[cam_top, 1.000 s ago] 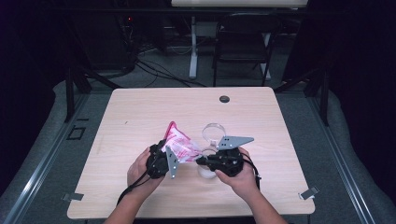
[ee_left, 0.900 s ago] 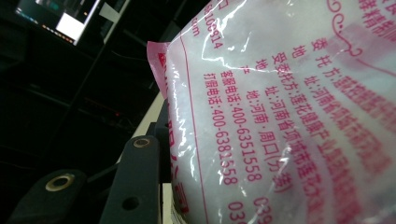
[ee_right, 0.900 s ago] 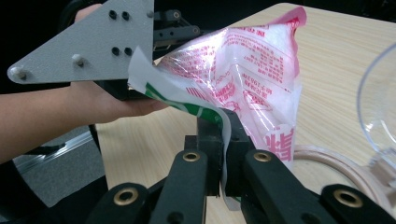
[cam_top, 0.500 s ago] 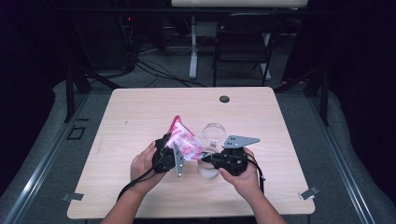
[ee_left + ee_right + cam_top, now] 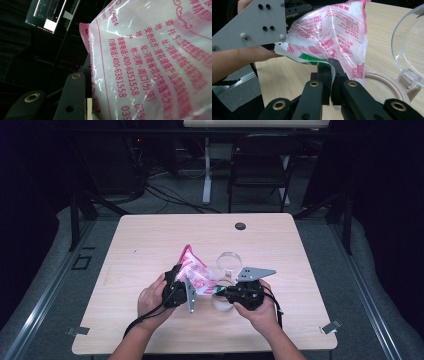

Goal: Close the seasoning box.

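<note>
1. Where the two grippers meet above the table (image 5: 150, 235), a crinkled, glossy plastic bag (image 5: 194, 272) printed in pink and red is held up, its white grainy contents seen through the clear film.
2. Just beside the bag, a round clear jar (image 5: 223, 301) with a beige rim is seen standing on the pale wood, its transparent hinged lid (image 5: 229, 262) raised behind it.
3. A thin flap of the bag is clamped between the right gripper's (image 5: 331, 65) black jaws, which are pressed together on it.
4. The bag's other side is pressed against the left gripper (image 5: 187, 282); whether its jaws are together or apart cannot be told.
</note>
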`<state>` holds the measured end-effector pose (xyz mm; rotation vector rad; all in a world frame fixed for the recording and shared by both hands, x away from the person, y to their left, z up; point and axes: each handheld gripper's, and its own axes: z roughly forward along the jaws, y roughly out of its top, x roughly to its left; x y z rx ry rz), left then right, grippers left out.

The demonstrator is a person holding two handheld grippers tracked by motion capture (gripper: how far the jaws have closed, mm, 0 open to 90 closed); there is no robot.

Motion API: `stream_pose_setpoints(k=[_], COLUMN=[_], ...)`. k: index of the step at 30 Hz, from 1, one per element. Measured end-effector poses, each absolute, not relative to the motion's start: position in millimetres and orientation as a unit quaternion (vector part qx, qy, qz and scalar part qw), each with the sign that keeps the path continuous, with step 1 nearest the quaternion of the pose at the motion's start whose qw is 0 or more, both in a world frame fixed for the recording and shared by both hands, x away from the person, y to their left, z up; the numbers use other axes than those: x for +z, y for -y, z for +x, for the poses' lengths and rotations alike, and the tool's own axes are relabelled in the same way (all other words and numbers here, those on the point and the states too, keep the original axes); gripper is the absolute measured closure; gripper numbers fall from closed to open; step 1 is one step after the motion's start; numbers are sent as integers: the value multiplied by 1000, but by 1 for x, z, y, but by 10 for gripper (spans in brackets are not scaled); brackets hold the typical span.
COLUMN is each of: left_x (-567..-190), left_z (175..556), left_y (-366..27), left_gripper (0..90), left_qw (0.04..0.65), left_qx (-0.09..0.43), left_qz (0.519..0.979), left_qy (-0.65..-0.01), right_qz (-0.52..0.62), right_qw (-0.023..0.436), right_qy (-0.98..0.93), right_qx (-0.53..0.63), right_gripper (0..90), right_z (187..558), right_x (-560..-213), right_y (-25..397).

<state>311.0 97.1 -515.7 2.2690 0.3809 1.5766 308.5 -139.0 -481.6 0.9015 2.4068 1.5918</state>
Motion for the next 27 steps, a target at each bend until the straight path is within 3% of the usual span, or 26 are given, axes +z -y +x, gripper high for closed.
stream_pose_setpoints(k=[27], left_x=[-502], left_z=[310], left_y=[-91], left_gripper=[641], left_qw=[123], left_qx=[587], left_qz=[796], left_qy=[-77], right_qz=[301], right_qw=[56], right_qy=[-794], right_qx=[525], right_gripper=[887], right_z=[309], right_x=[-482], right_y=[144])
